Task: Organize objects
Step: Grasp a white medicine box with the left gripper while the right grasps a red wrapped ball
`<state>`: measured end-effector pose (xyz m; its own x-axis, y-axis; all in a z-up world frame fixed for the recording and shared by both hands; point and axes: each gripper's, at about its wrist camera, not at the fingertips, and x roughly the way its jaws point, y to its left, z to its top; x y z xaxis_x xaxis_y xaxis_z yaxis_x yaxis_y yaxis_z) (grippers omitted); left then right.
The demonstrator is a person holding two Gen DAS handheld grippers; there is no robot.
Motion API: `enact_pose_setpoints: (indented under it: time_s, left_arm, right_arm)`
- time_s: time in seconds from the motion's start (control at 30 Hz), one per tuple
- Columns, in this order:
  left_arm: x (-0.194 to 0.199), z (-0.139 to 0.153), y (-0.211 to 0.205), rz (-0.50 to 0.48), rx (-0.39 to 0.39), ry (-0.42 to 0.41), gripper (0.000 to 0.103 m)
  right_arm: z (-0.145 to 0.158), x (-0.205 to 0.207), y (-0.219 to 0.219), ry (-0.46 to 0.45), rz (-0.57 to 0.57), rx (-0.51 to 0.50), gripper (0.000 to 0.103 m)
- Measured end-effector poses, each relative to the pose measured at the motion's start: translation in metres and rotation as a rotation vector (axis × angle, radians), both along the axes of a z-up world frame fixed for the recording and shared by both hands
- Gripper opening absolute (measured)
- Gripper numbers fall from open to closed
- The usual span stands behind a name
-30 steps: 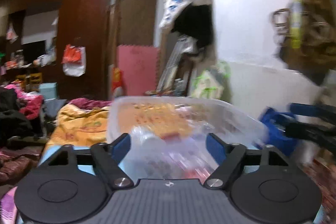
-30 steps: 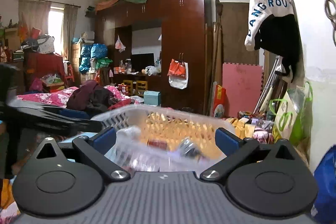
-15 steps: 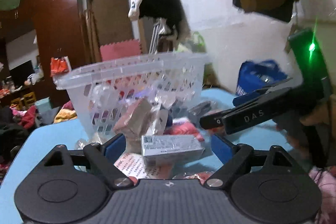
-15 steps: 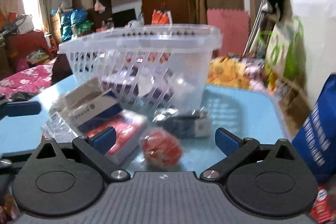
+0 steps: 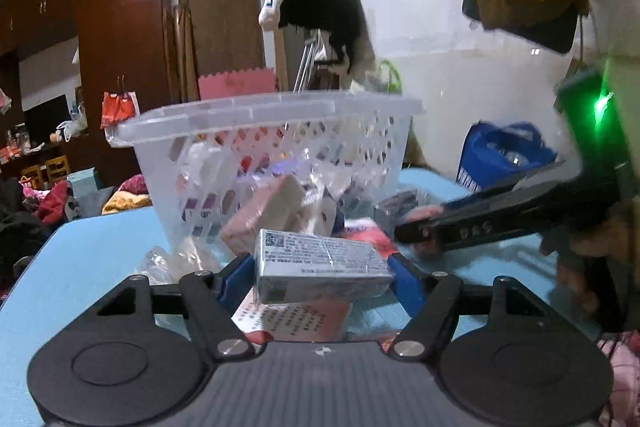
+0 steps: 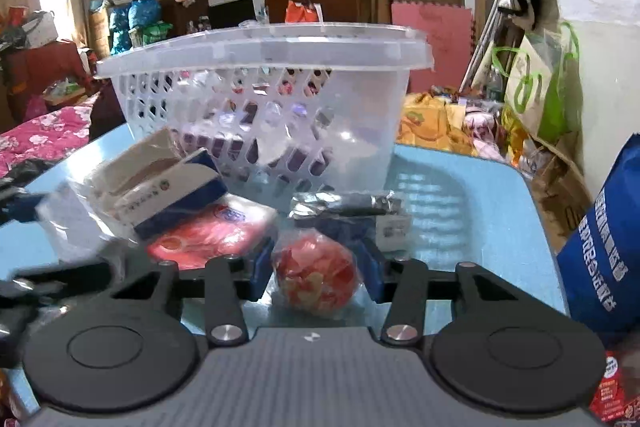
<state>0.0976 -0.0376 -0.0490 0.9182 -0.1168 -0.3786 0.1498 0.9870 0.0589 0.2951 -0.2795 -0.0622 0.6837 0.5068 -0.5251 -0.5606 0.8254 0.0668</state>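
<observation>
**Boxes and wrapped packets by the basket: what each grip asks of us**

Objects lie scattered on the blue desk [image 6: 472,195] in front of the clear slotted basket [image 6: 264,47], which stands upright just behind them. We have two of them between our tongs.

Our left tongs [image 5: 322,277] are closed around a grey film-wrapped carton [image 5: 320,267], the blue pads pressing its two short ends. We judge it light and fairly stiff, but the glossy wrap looks slippery, so a grip across the ends could let it swivel; a hold nearer its middle would be steadier. It sits on top of a flat printed packet [image 5: 296,319] on the desk.

Our right tongs [image 6: 316,269] are narrowed around a round red item in crinkly plastic [image 6: 316,277], one pad at each side. Whether the pads already press it firmly we cannot say for sure, though they appear to touch. We judge it soft and light; a round thing in loose film may roll or slide out, so we would squeeze gently across its widest part.

Near it lie a blue-and-white box [image 6: 168,187], a red soft pack [image 6: 216,231] beneath it, and a dark silver-foil packet [image 6: 348,207]. The soft pack will sag if taken by an edge.
</observation>
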Motion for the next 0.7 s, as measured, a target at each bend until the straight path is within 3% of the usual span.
enact_pose_setpoints:
  time_s: [0.17,0.37,0.6,0.7]
  left_arm:
    - [-0.009,0.009,0.011,0.011,-0.02,-0.039,0.076]
    - [-0.012,0.014,0.033,0.035,-0.072,-0.074,0.076]
    - [-0.011,0.041,0.059,0.018,-0.177,-0.197,0.076]
    - [0.007,0.069,0.066,0.014,-0.199,-0.22,0.076]
  right_arm:
    - [0.002,-0.006,0.001,-0.033,-0.001,-0.01,0.048]
    - [0.014,-0.022,-0.018,-0.098,-0.023,0.098,0.048]
    - [0.064,-0.048,-0.027,-0.217,0.026,0.217,0.048]
    - [0.094,-0.051,-0.014,-0.284,0.065,0.227,0.048]
